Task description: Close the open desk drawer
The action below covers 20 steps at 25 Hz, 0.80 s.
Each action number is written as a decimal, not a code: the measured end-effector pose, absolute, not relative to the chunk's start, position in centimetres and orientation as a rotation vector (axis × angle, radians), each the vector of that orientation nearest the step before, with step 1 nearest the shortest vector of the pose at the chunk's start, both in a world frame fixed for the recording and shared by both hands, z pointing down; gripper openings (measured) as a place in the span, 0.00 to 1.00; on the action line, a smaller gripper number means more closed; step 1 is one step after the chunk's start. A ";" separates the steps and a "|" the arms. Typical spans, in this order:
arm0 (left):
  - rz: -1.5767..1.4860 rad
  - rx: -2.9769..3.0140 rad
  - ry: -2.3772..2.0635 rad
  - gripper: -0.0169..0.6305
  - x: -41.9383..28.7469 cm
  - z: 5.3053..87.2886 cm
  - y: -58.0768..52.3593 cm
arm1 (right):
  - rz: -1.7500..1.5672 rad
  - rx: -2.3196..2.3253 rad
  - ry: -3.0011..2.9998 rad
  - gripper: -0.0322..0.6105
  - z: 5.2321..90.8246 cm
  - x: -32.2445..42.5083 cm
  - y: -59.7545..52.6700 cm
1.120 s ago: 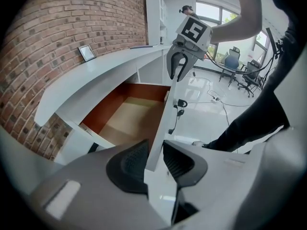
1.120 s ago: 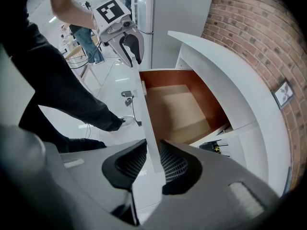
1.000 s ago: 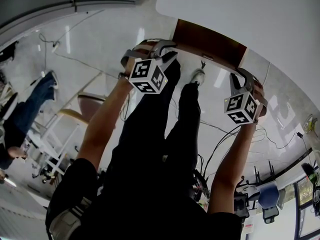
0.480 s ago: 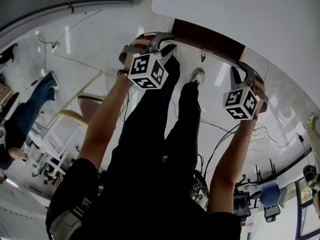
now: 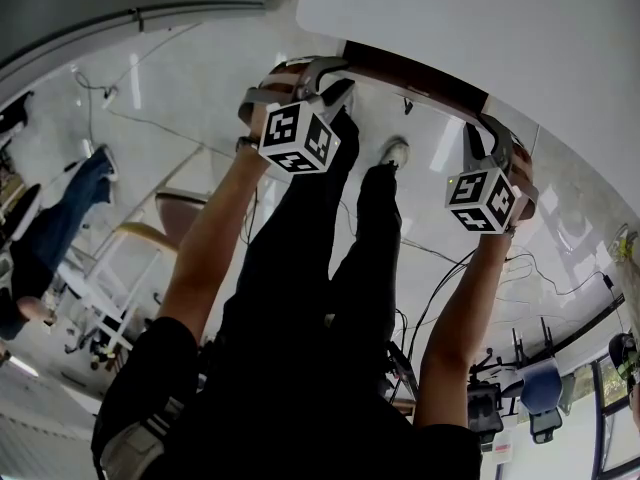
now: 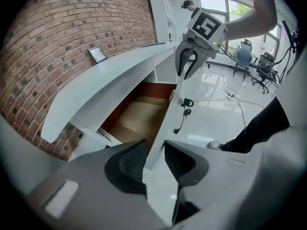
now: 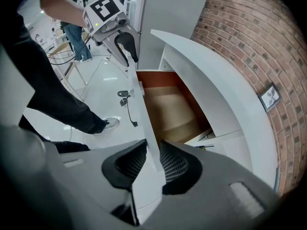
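Note:
The open drawer [image 5: 420,78] shows as a narrow brown strip under the white desk [image 5: 480,18]. Its bare wooden inside [image 6: 139,119] holds nothing that I can see. My left gripper [image 5: 322,73] straddles the top edge of the white drawer front [image 6: 168,114] near its left end. Its jaws [image 6: 154,162] have just been opening and stand open, loose around the panel. My right gripper [image 5: 492,133] straddles the same front panel [image 7: 136,104] near the other end, and its pads [image 7: 152,161] are shut on it. A key with a fob [image 7: 125,97] hangs from the panel's lock.
My legs and a shoe [image 5: 396,152] are right in front of the drawer. Cables [image 5: 540,268] trail over the glossy floor. A brick wall [image 6: 57,42] backs the desk, with a small picture frame [image 6: 97,54] on the desktop. Chairs [image 5: 160,218] and another person [image 5: 60,208] are off to the left.
Both grippers have moved toward the desk with the drawer front between them. The drawer has slid further in, so its brown strip is narrower.

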<state>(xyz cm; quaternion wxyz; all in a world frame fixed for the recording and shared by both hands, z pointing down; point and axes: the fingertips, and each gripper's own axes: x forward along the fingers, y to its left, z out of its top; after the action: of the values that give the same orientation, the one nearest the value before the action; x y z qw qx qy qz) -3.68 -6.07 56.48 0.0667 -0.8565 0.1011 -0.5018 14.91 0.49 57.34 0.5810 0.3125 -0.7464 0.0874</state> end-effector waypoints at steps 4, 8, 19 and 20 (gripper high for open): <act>-1.505 -2.565 0.332 0.23 -3.6 56.4 -6.4 | 0.193 0.756 -1.743 0.19 57.2 15.0 0.1; -1.501 -2.555 0.368 0.23 -3.7 56.2 -7.0 | 0.184 0.782 -1.744 0.20 57.1 15.1 -0.4; -1.497 -2.555 0.398 0.23 -3.9 56.9 -7.6 | 0.175 0.805 -1.744 0.20 57.8 14.8 -0.7; -1.496 -2.556 0.402 0.23 -3.9 56.8 -7.6 | 0.175 0.807 -1.744 0.20 57.7 14.8 -0.7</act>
<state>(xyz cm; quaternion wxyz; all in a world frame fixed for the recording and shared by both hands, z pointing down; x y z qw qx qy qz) -3.88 -7.56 56.84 0.0762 -0.8527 0.1341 -0.4992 14.81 -0.71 57.73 0.5698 0.3436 -0.7428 0.0746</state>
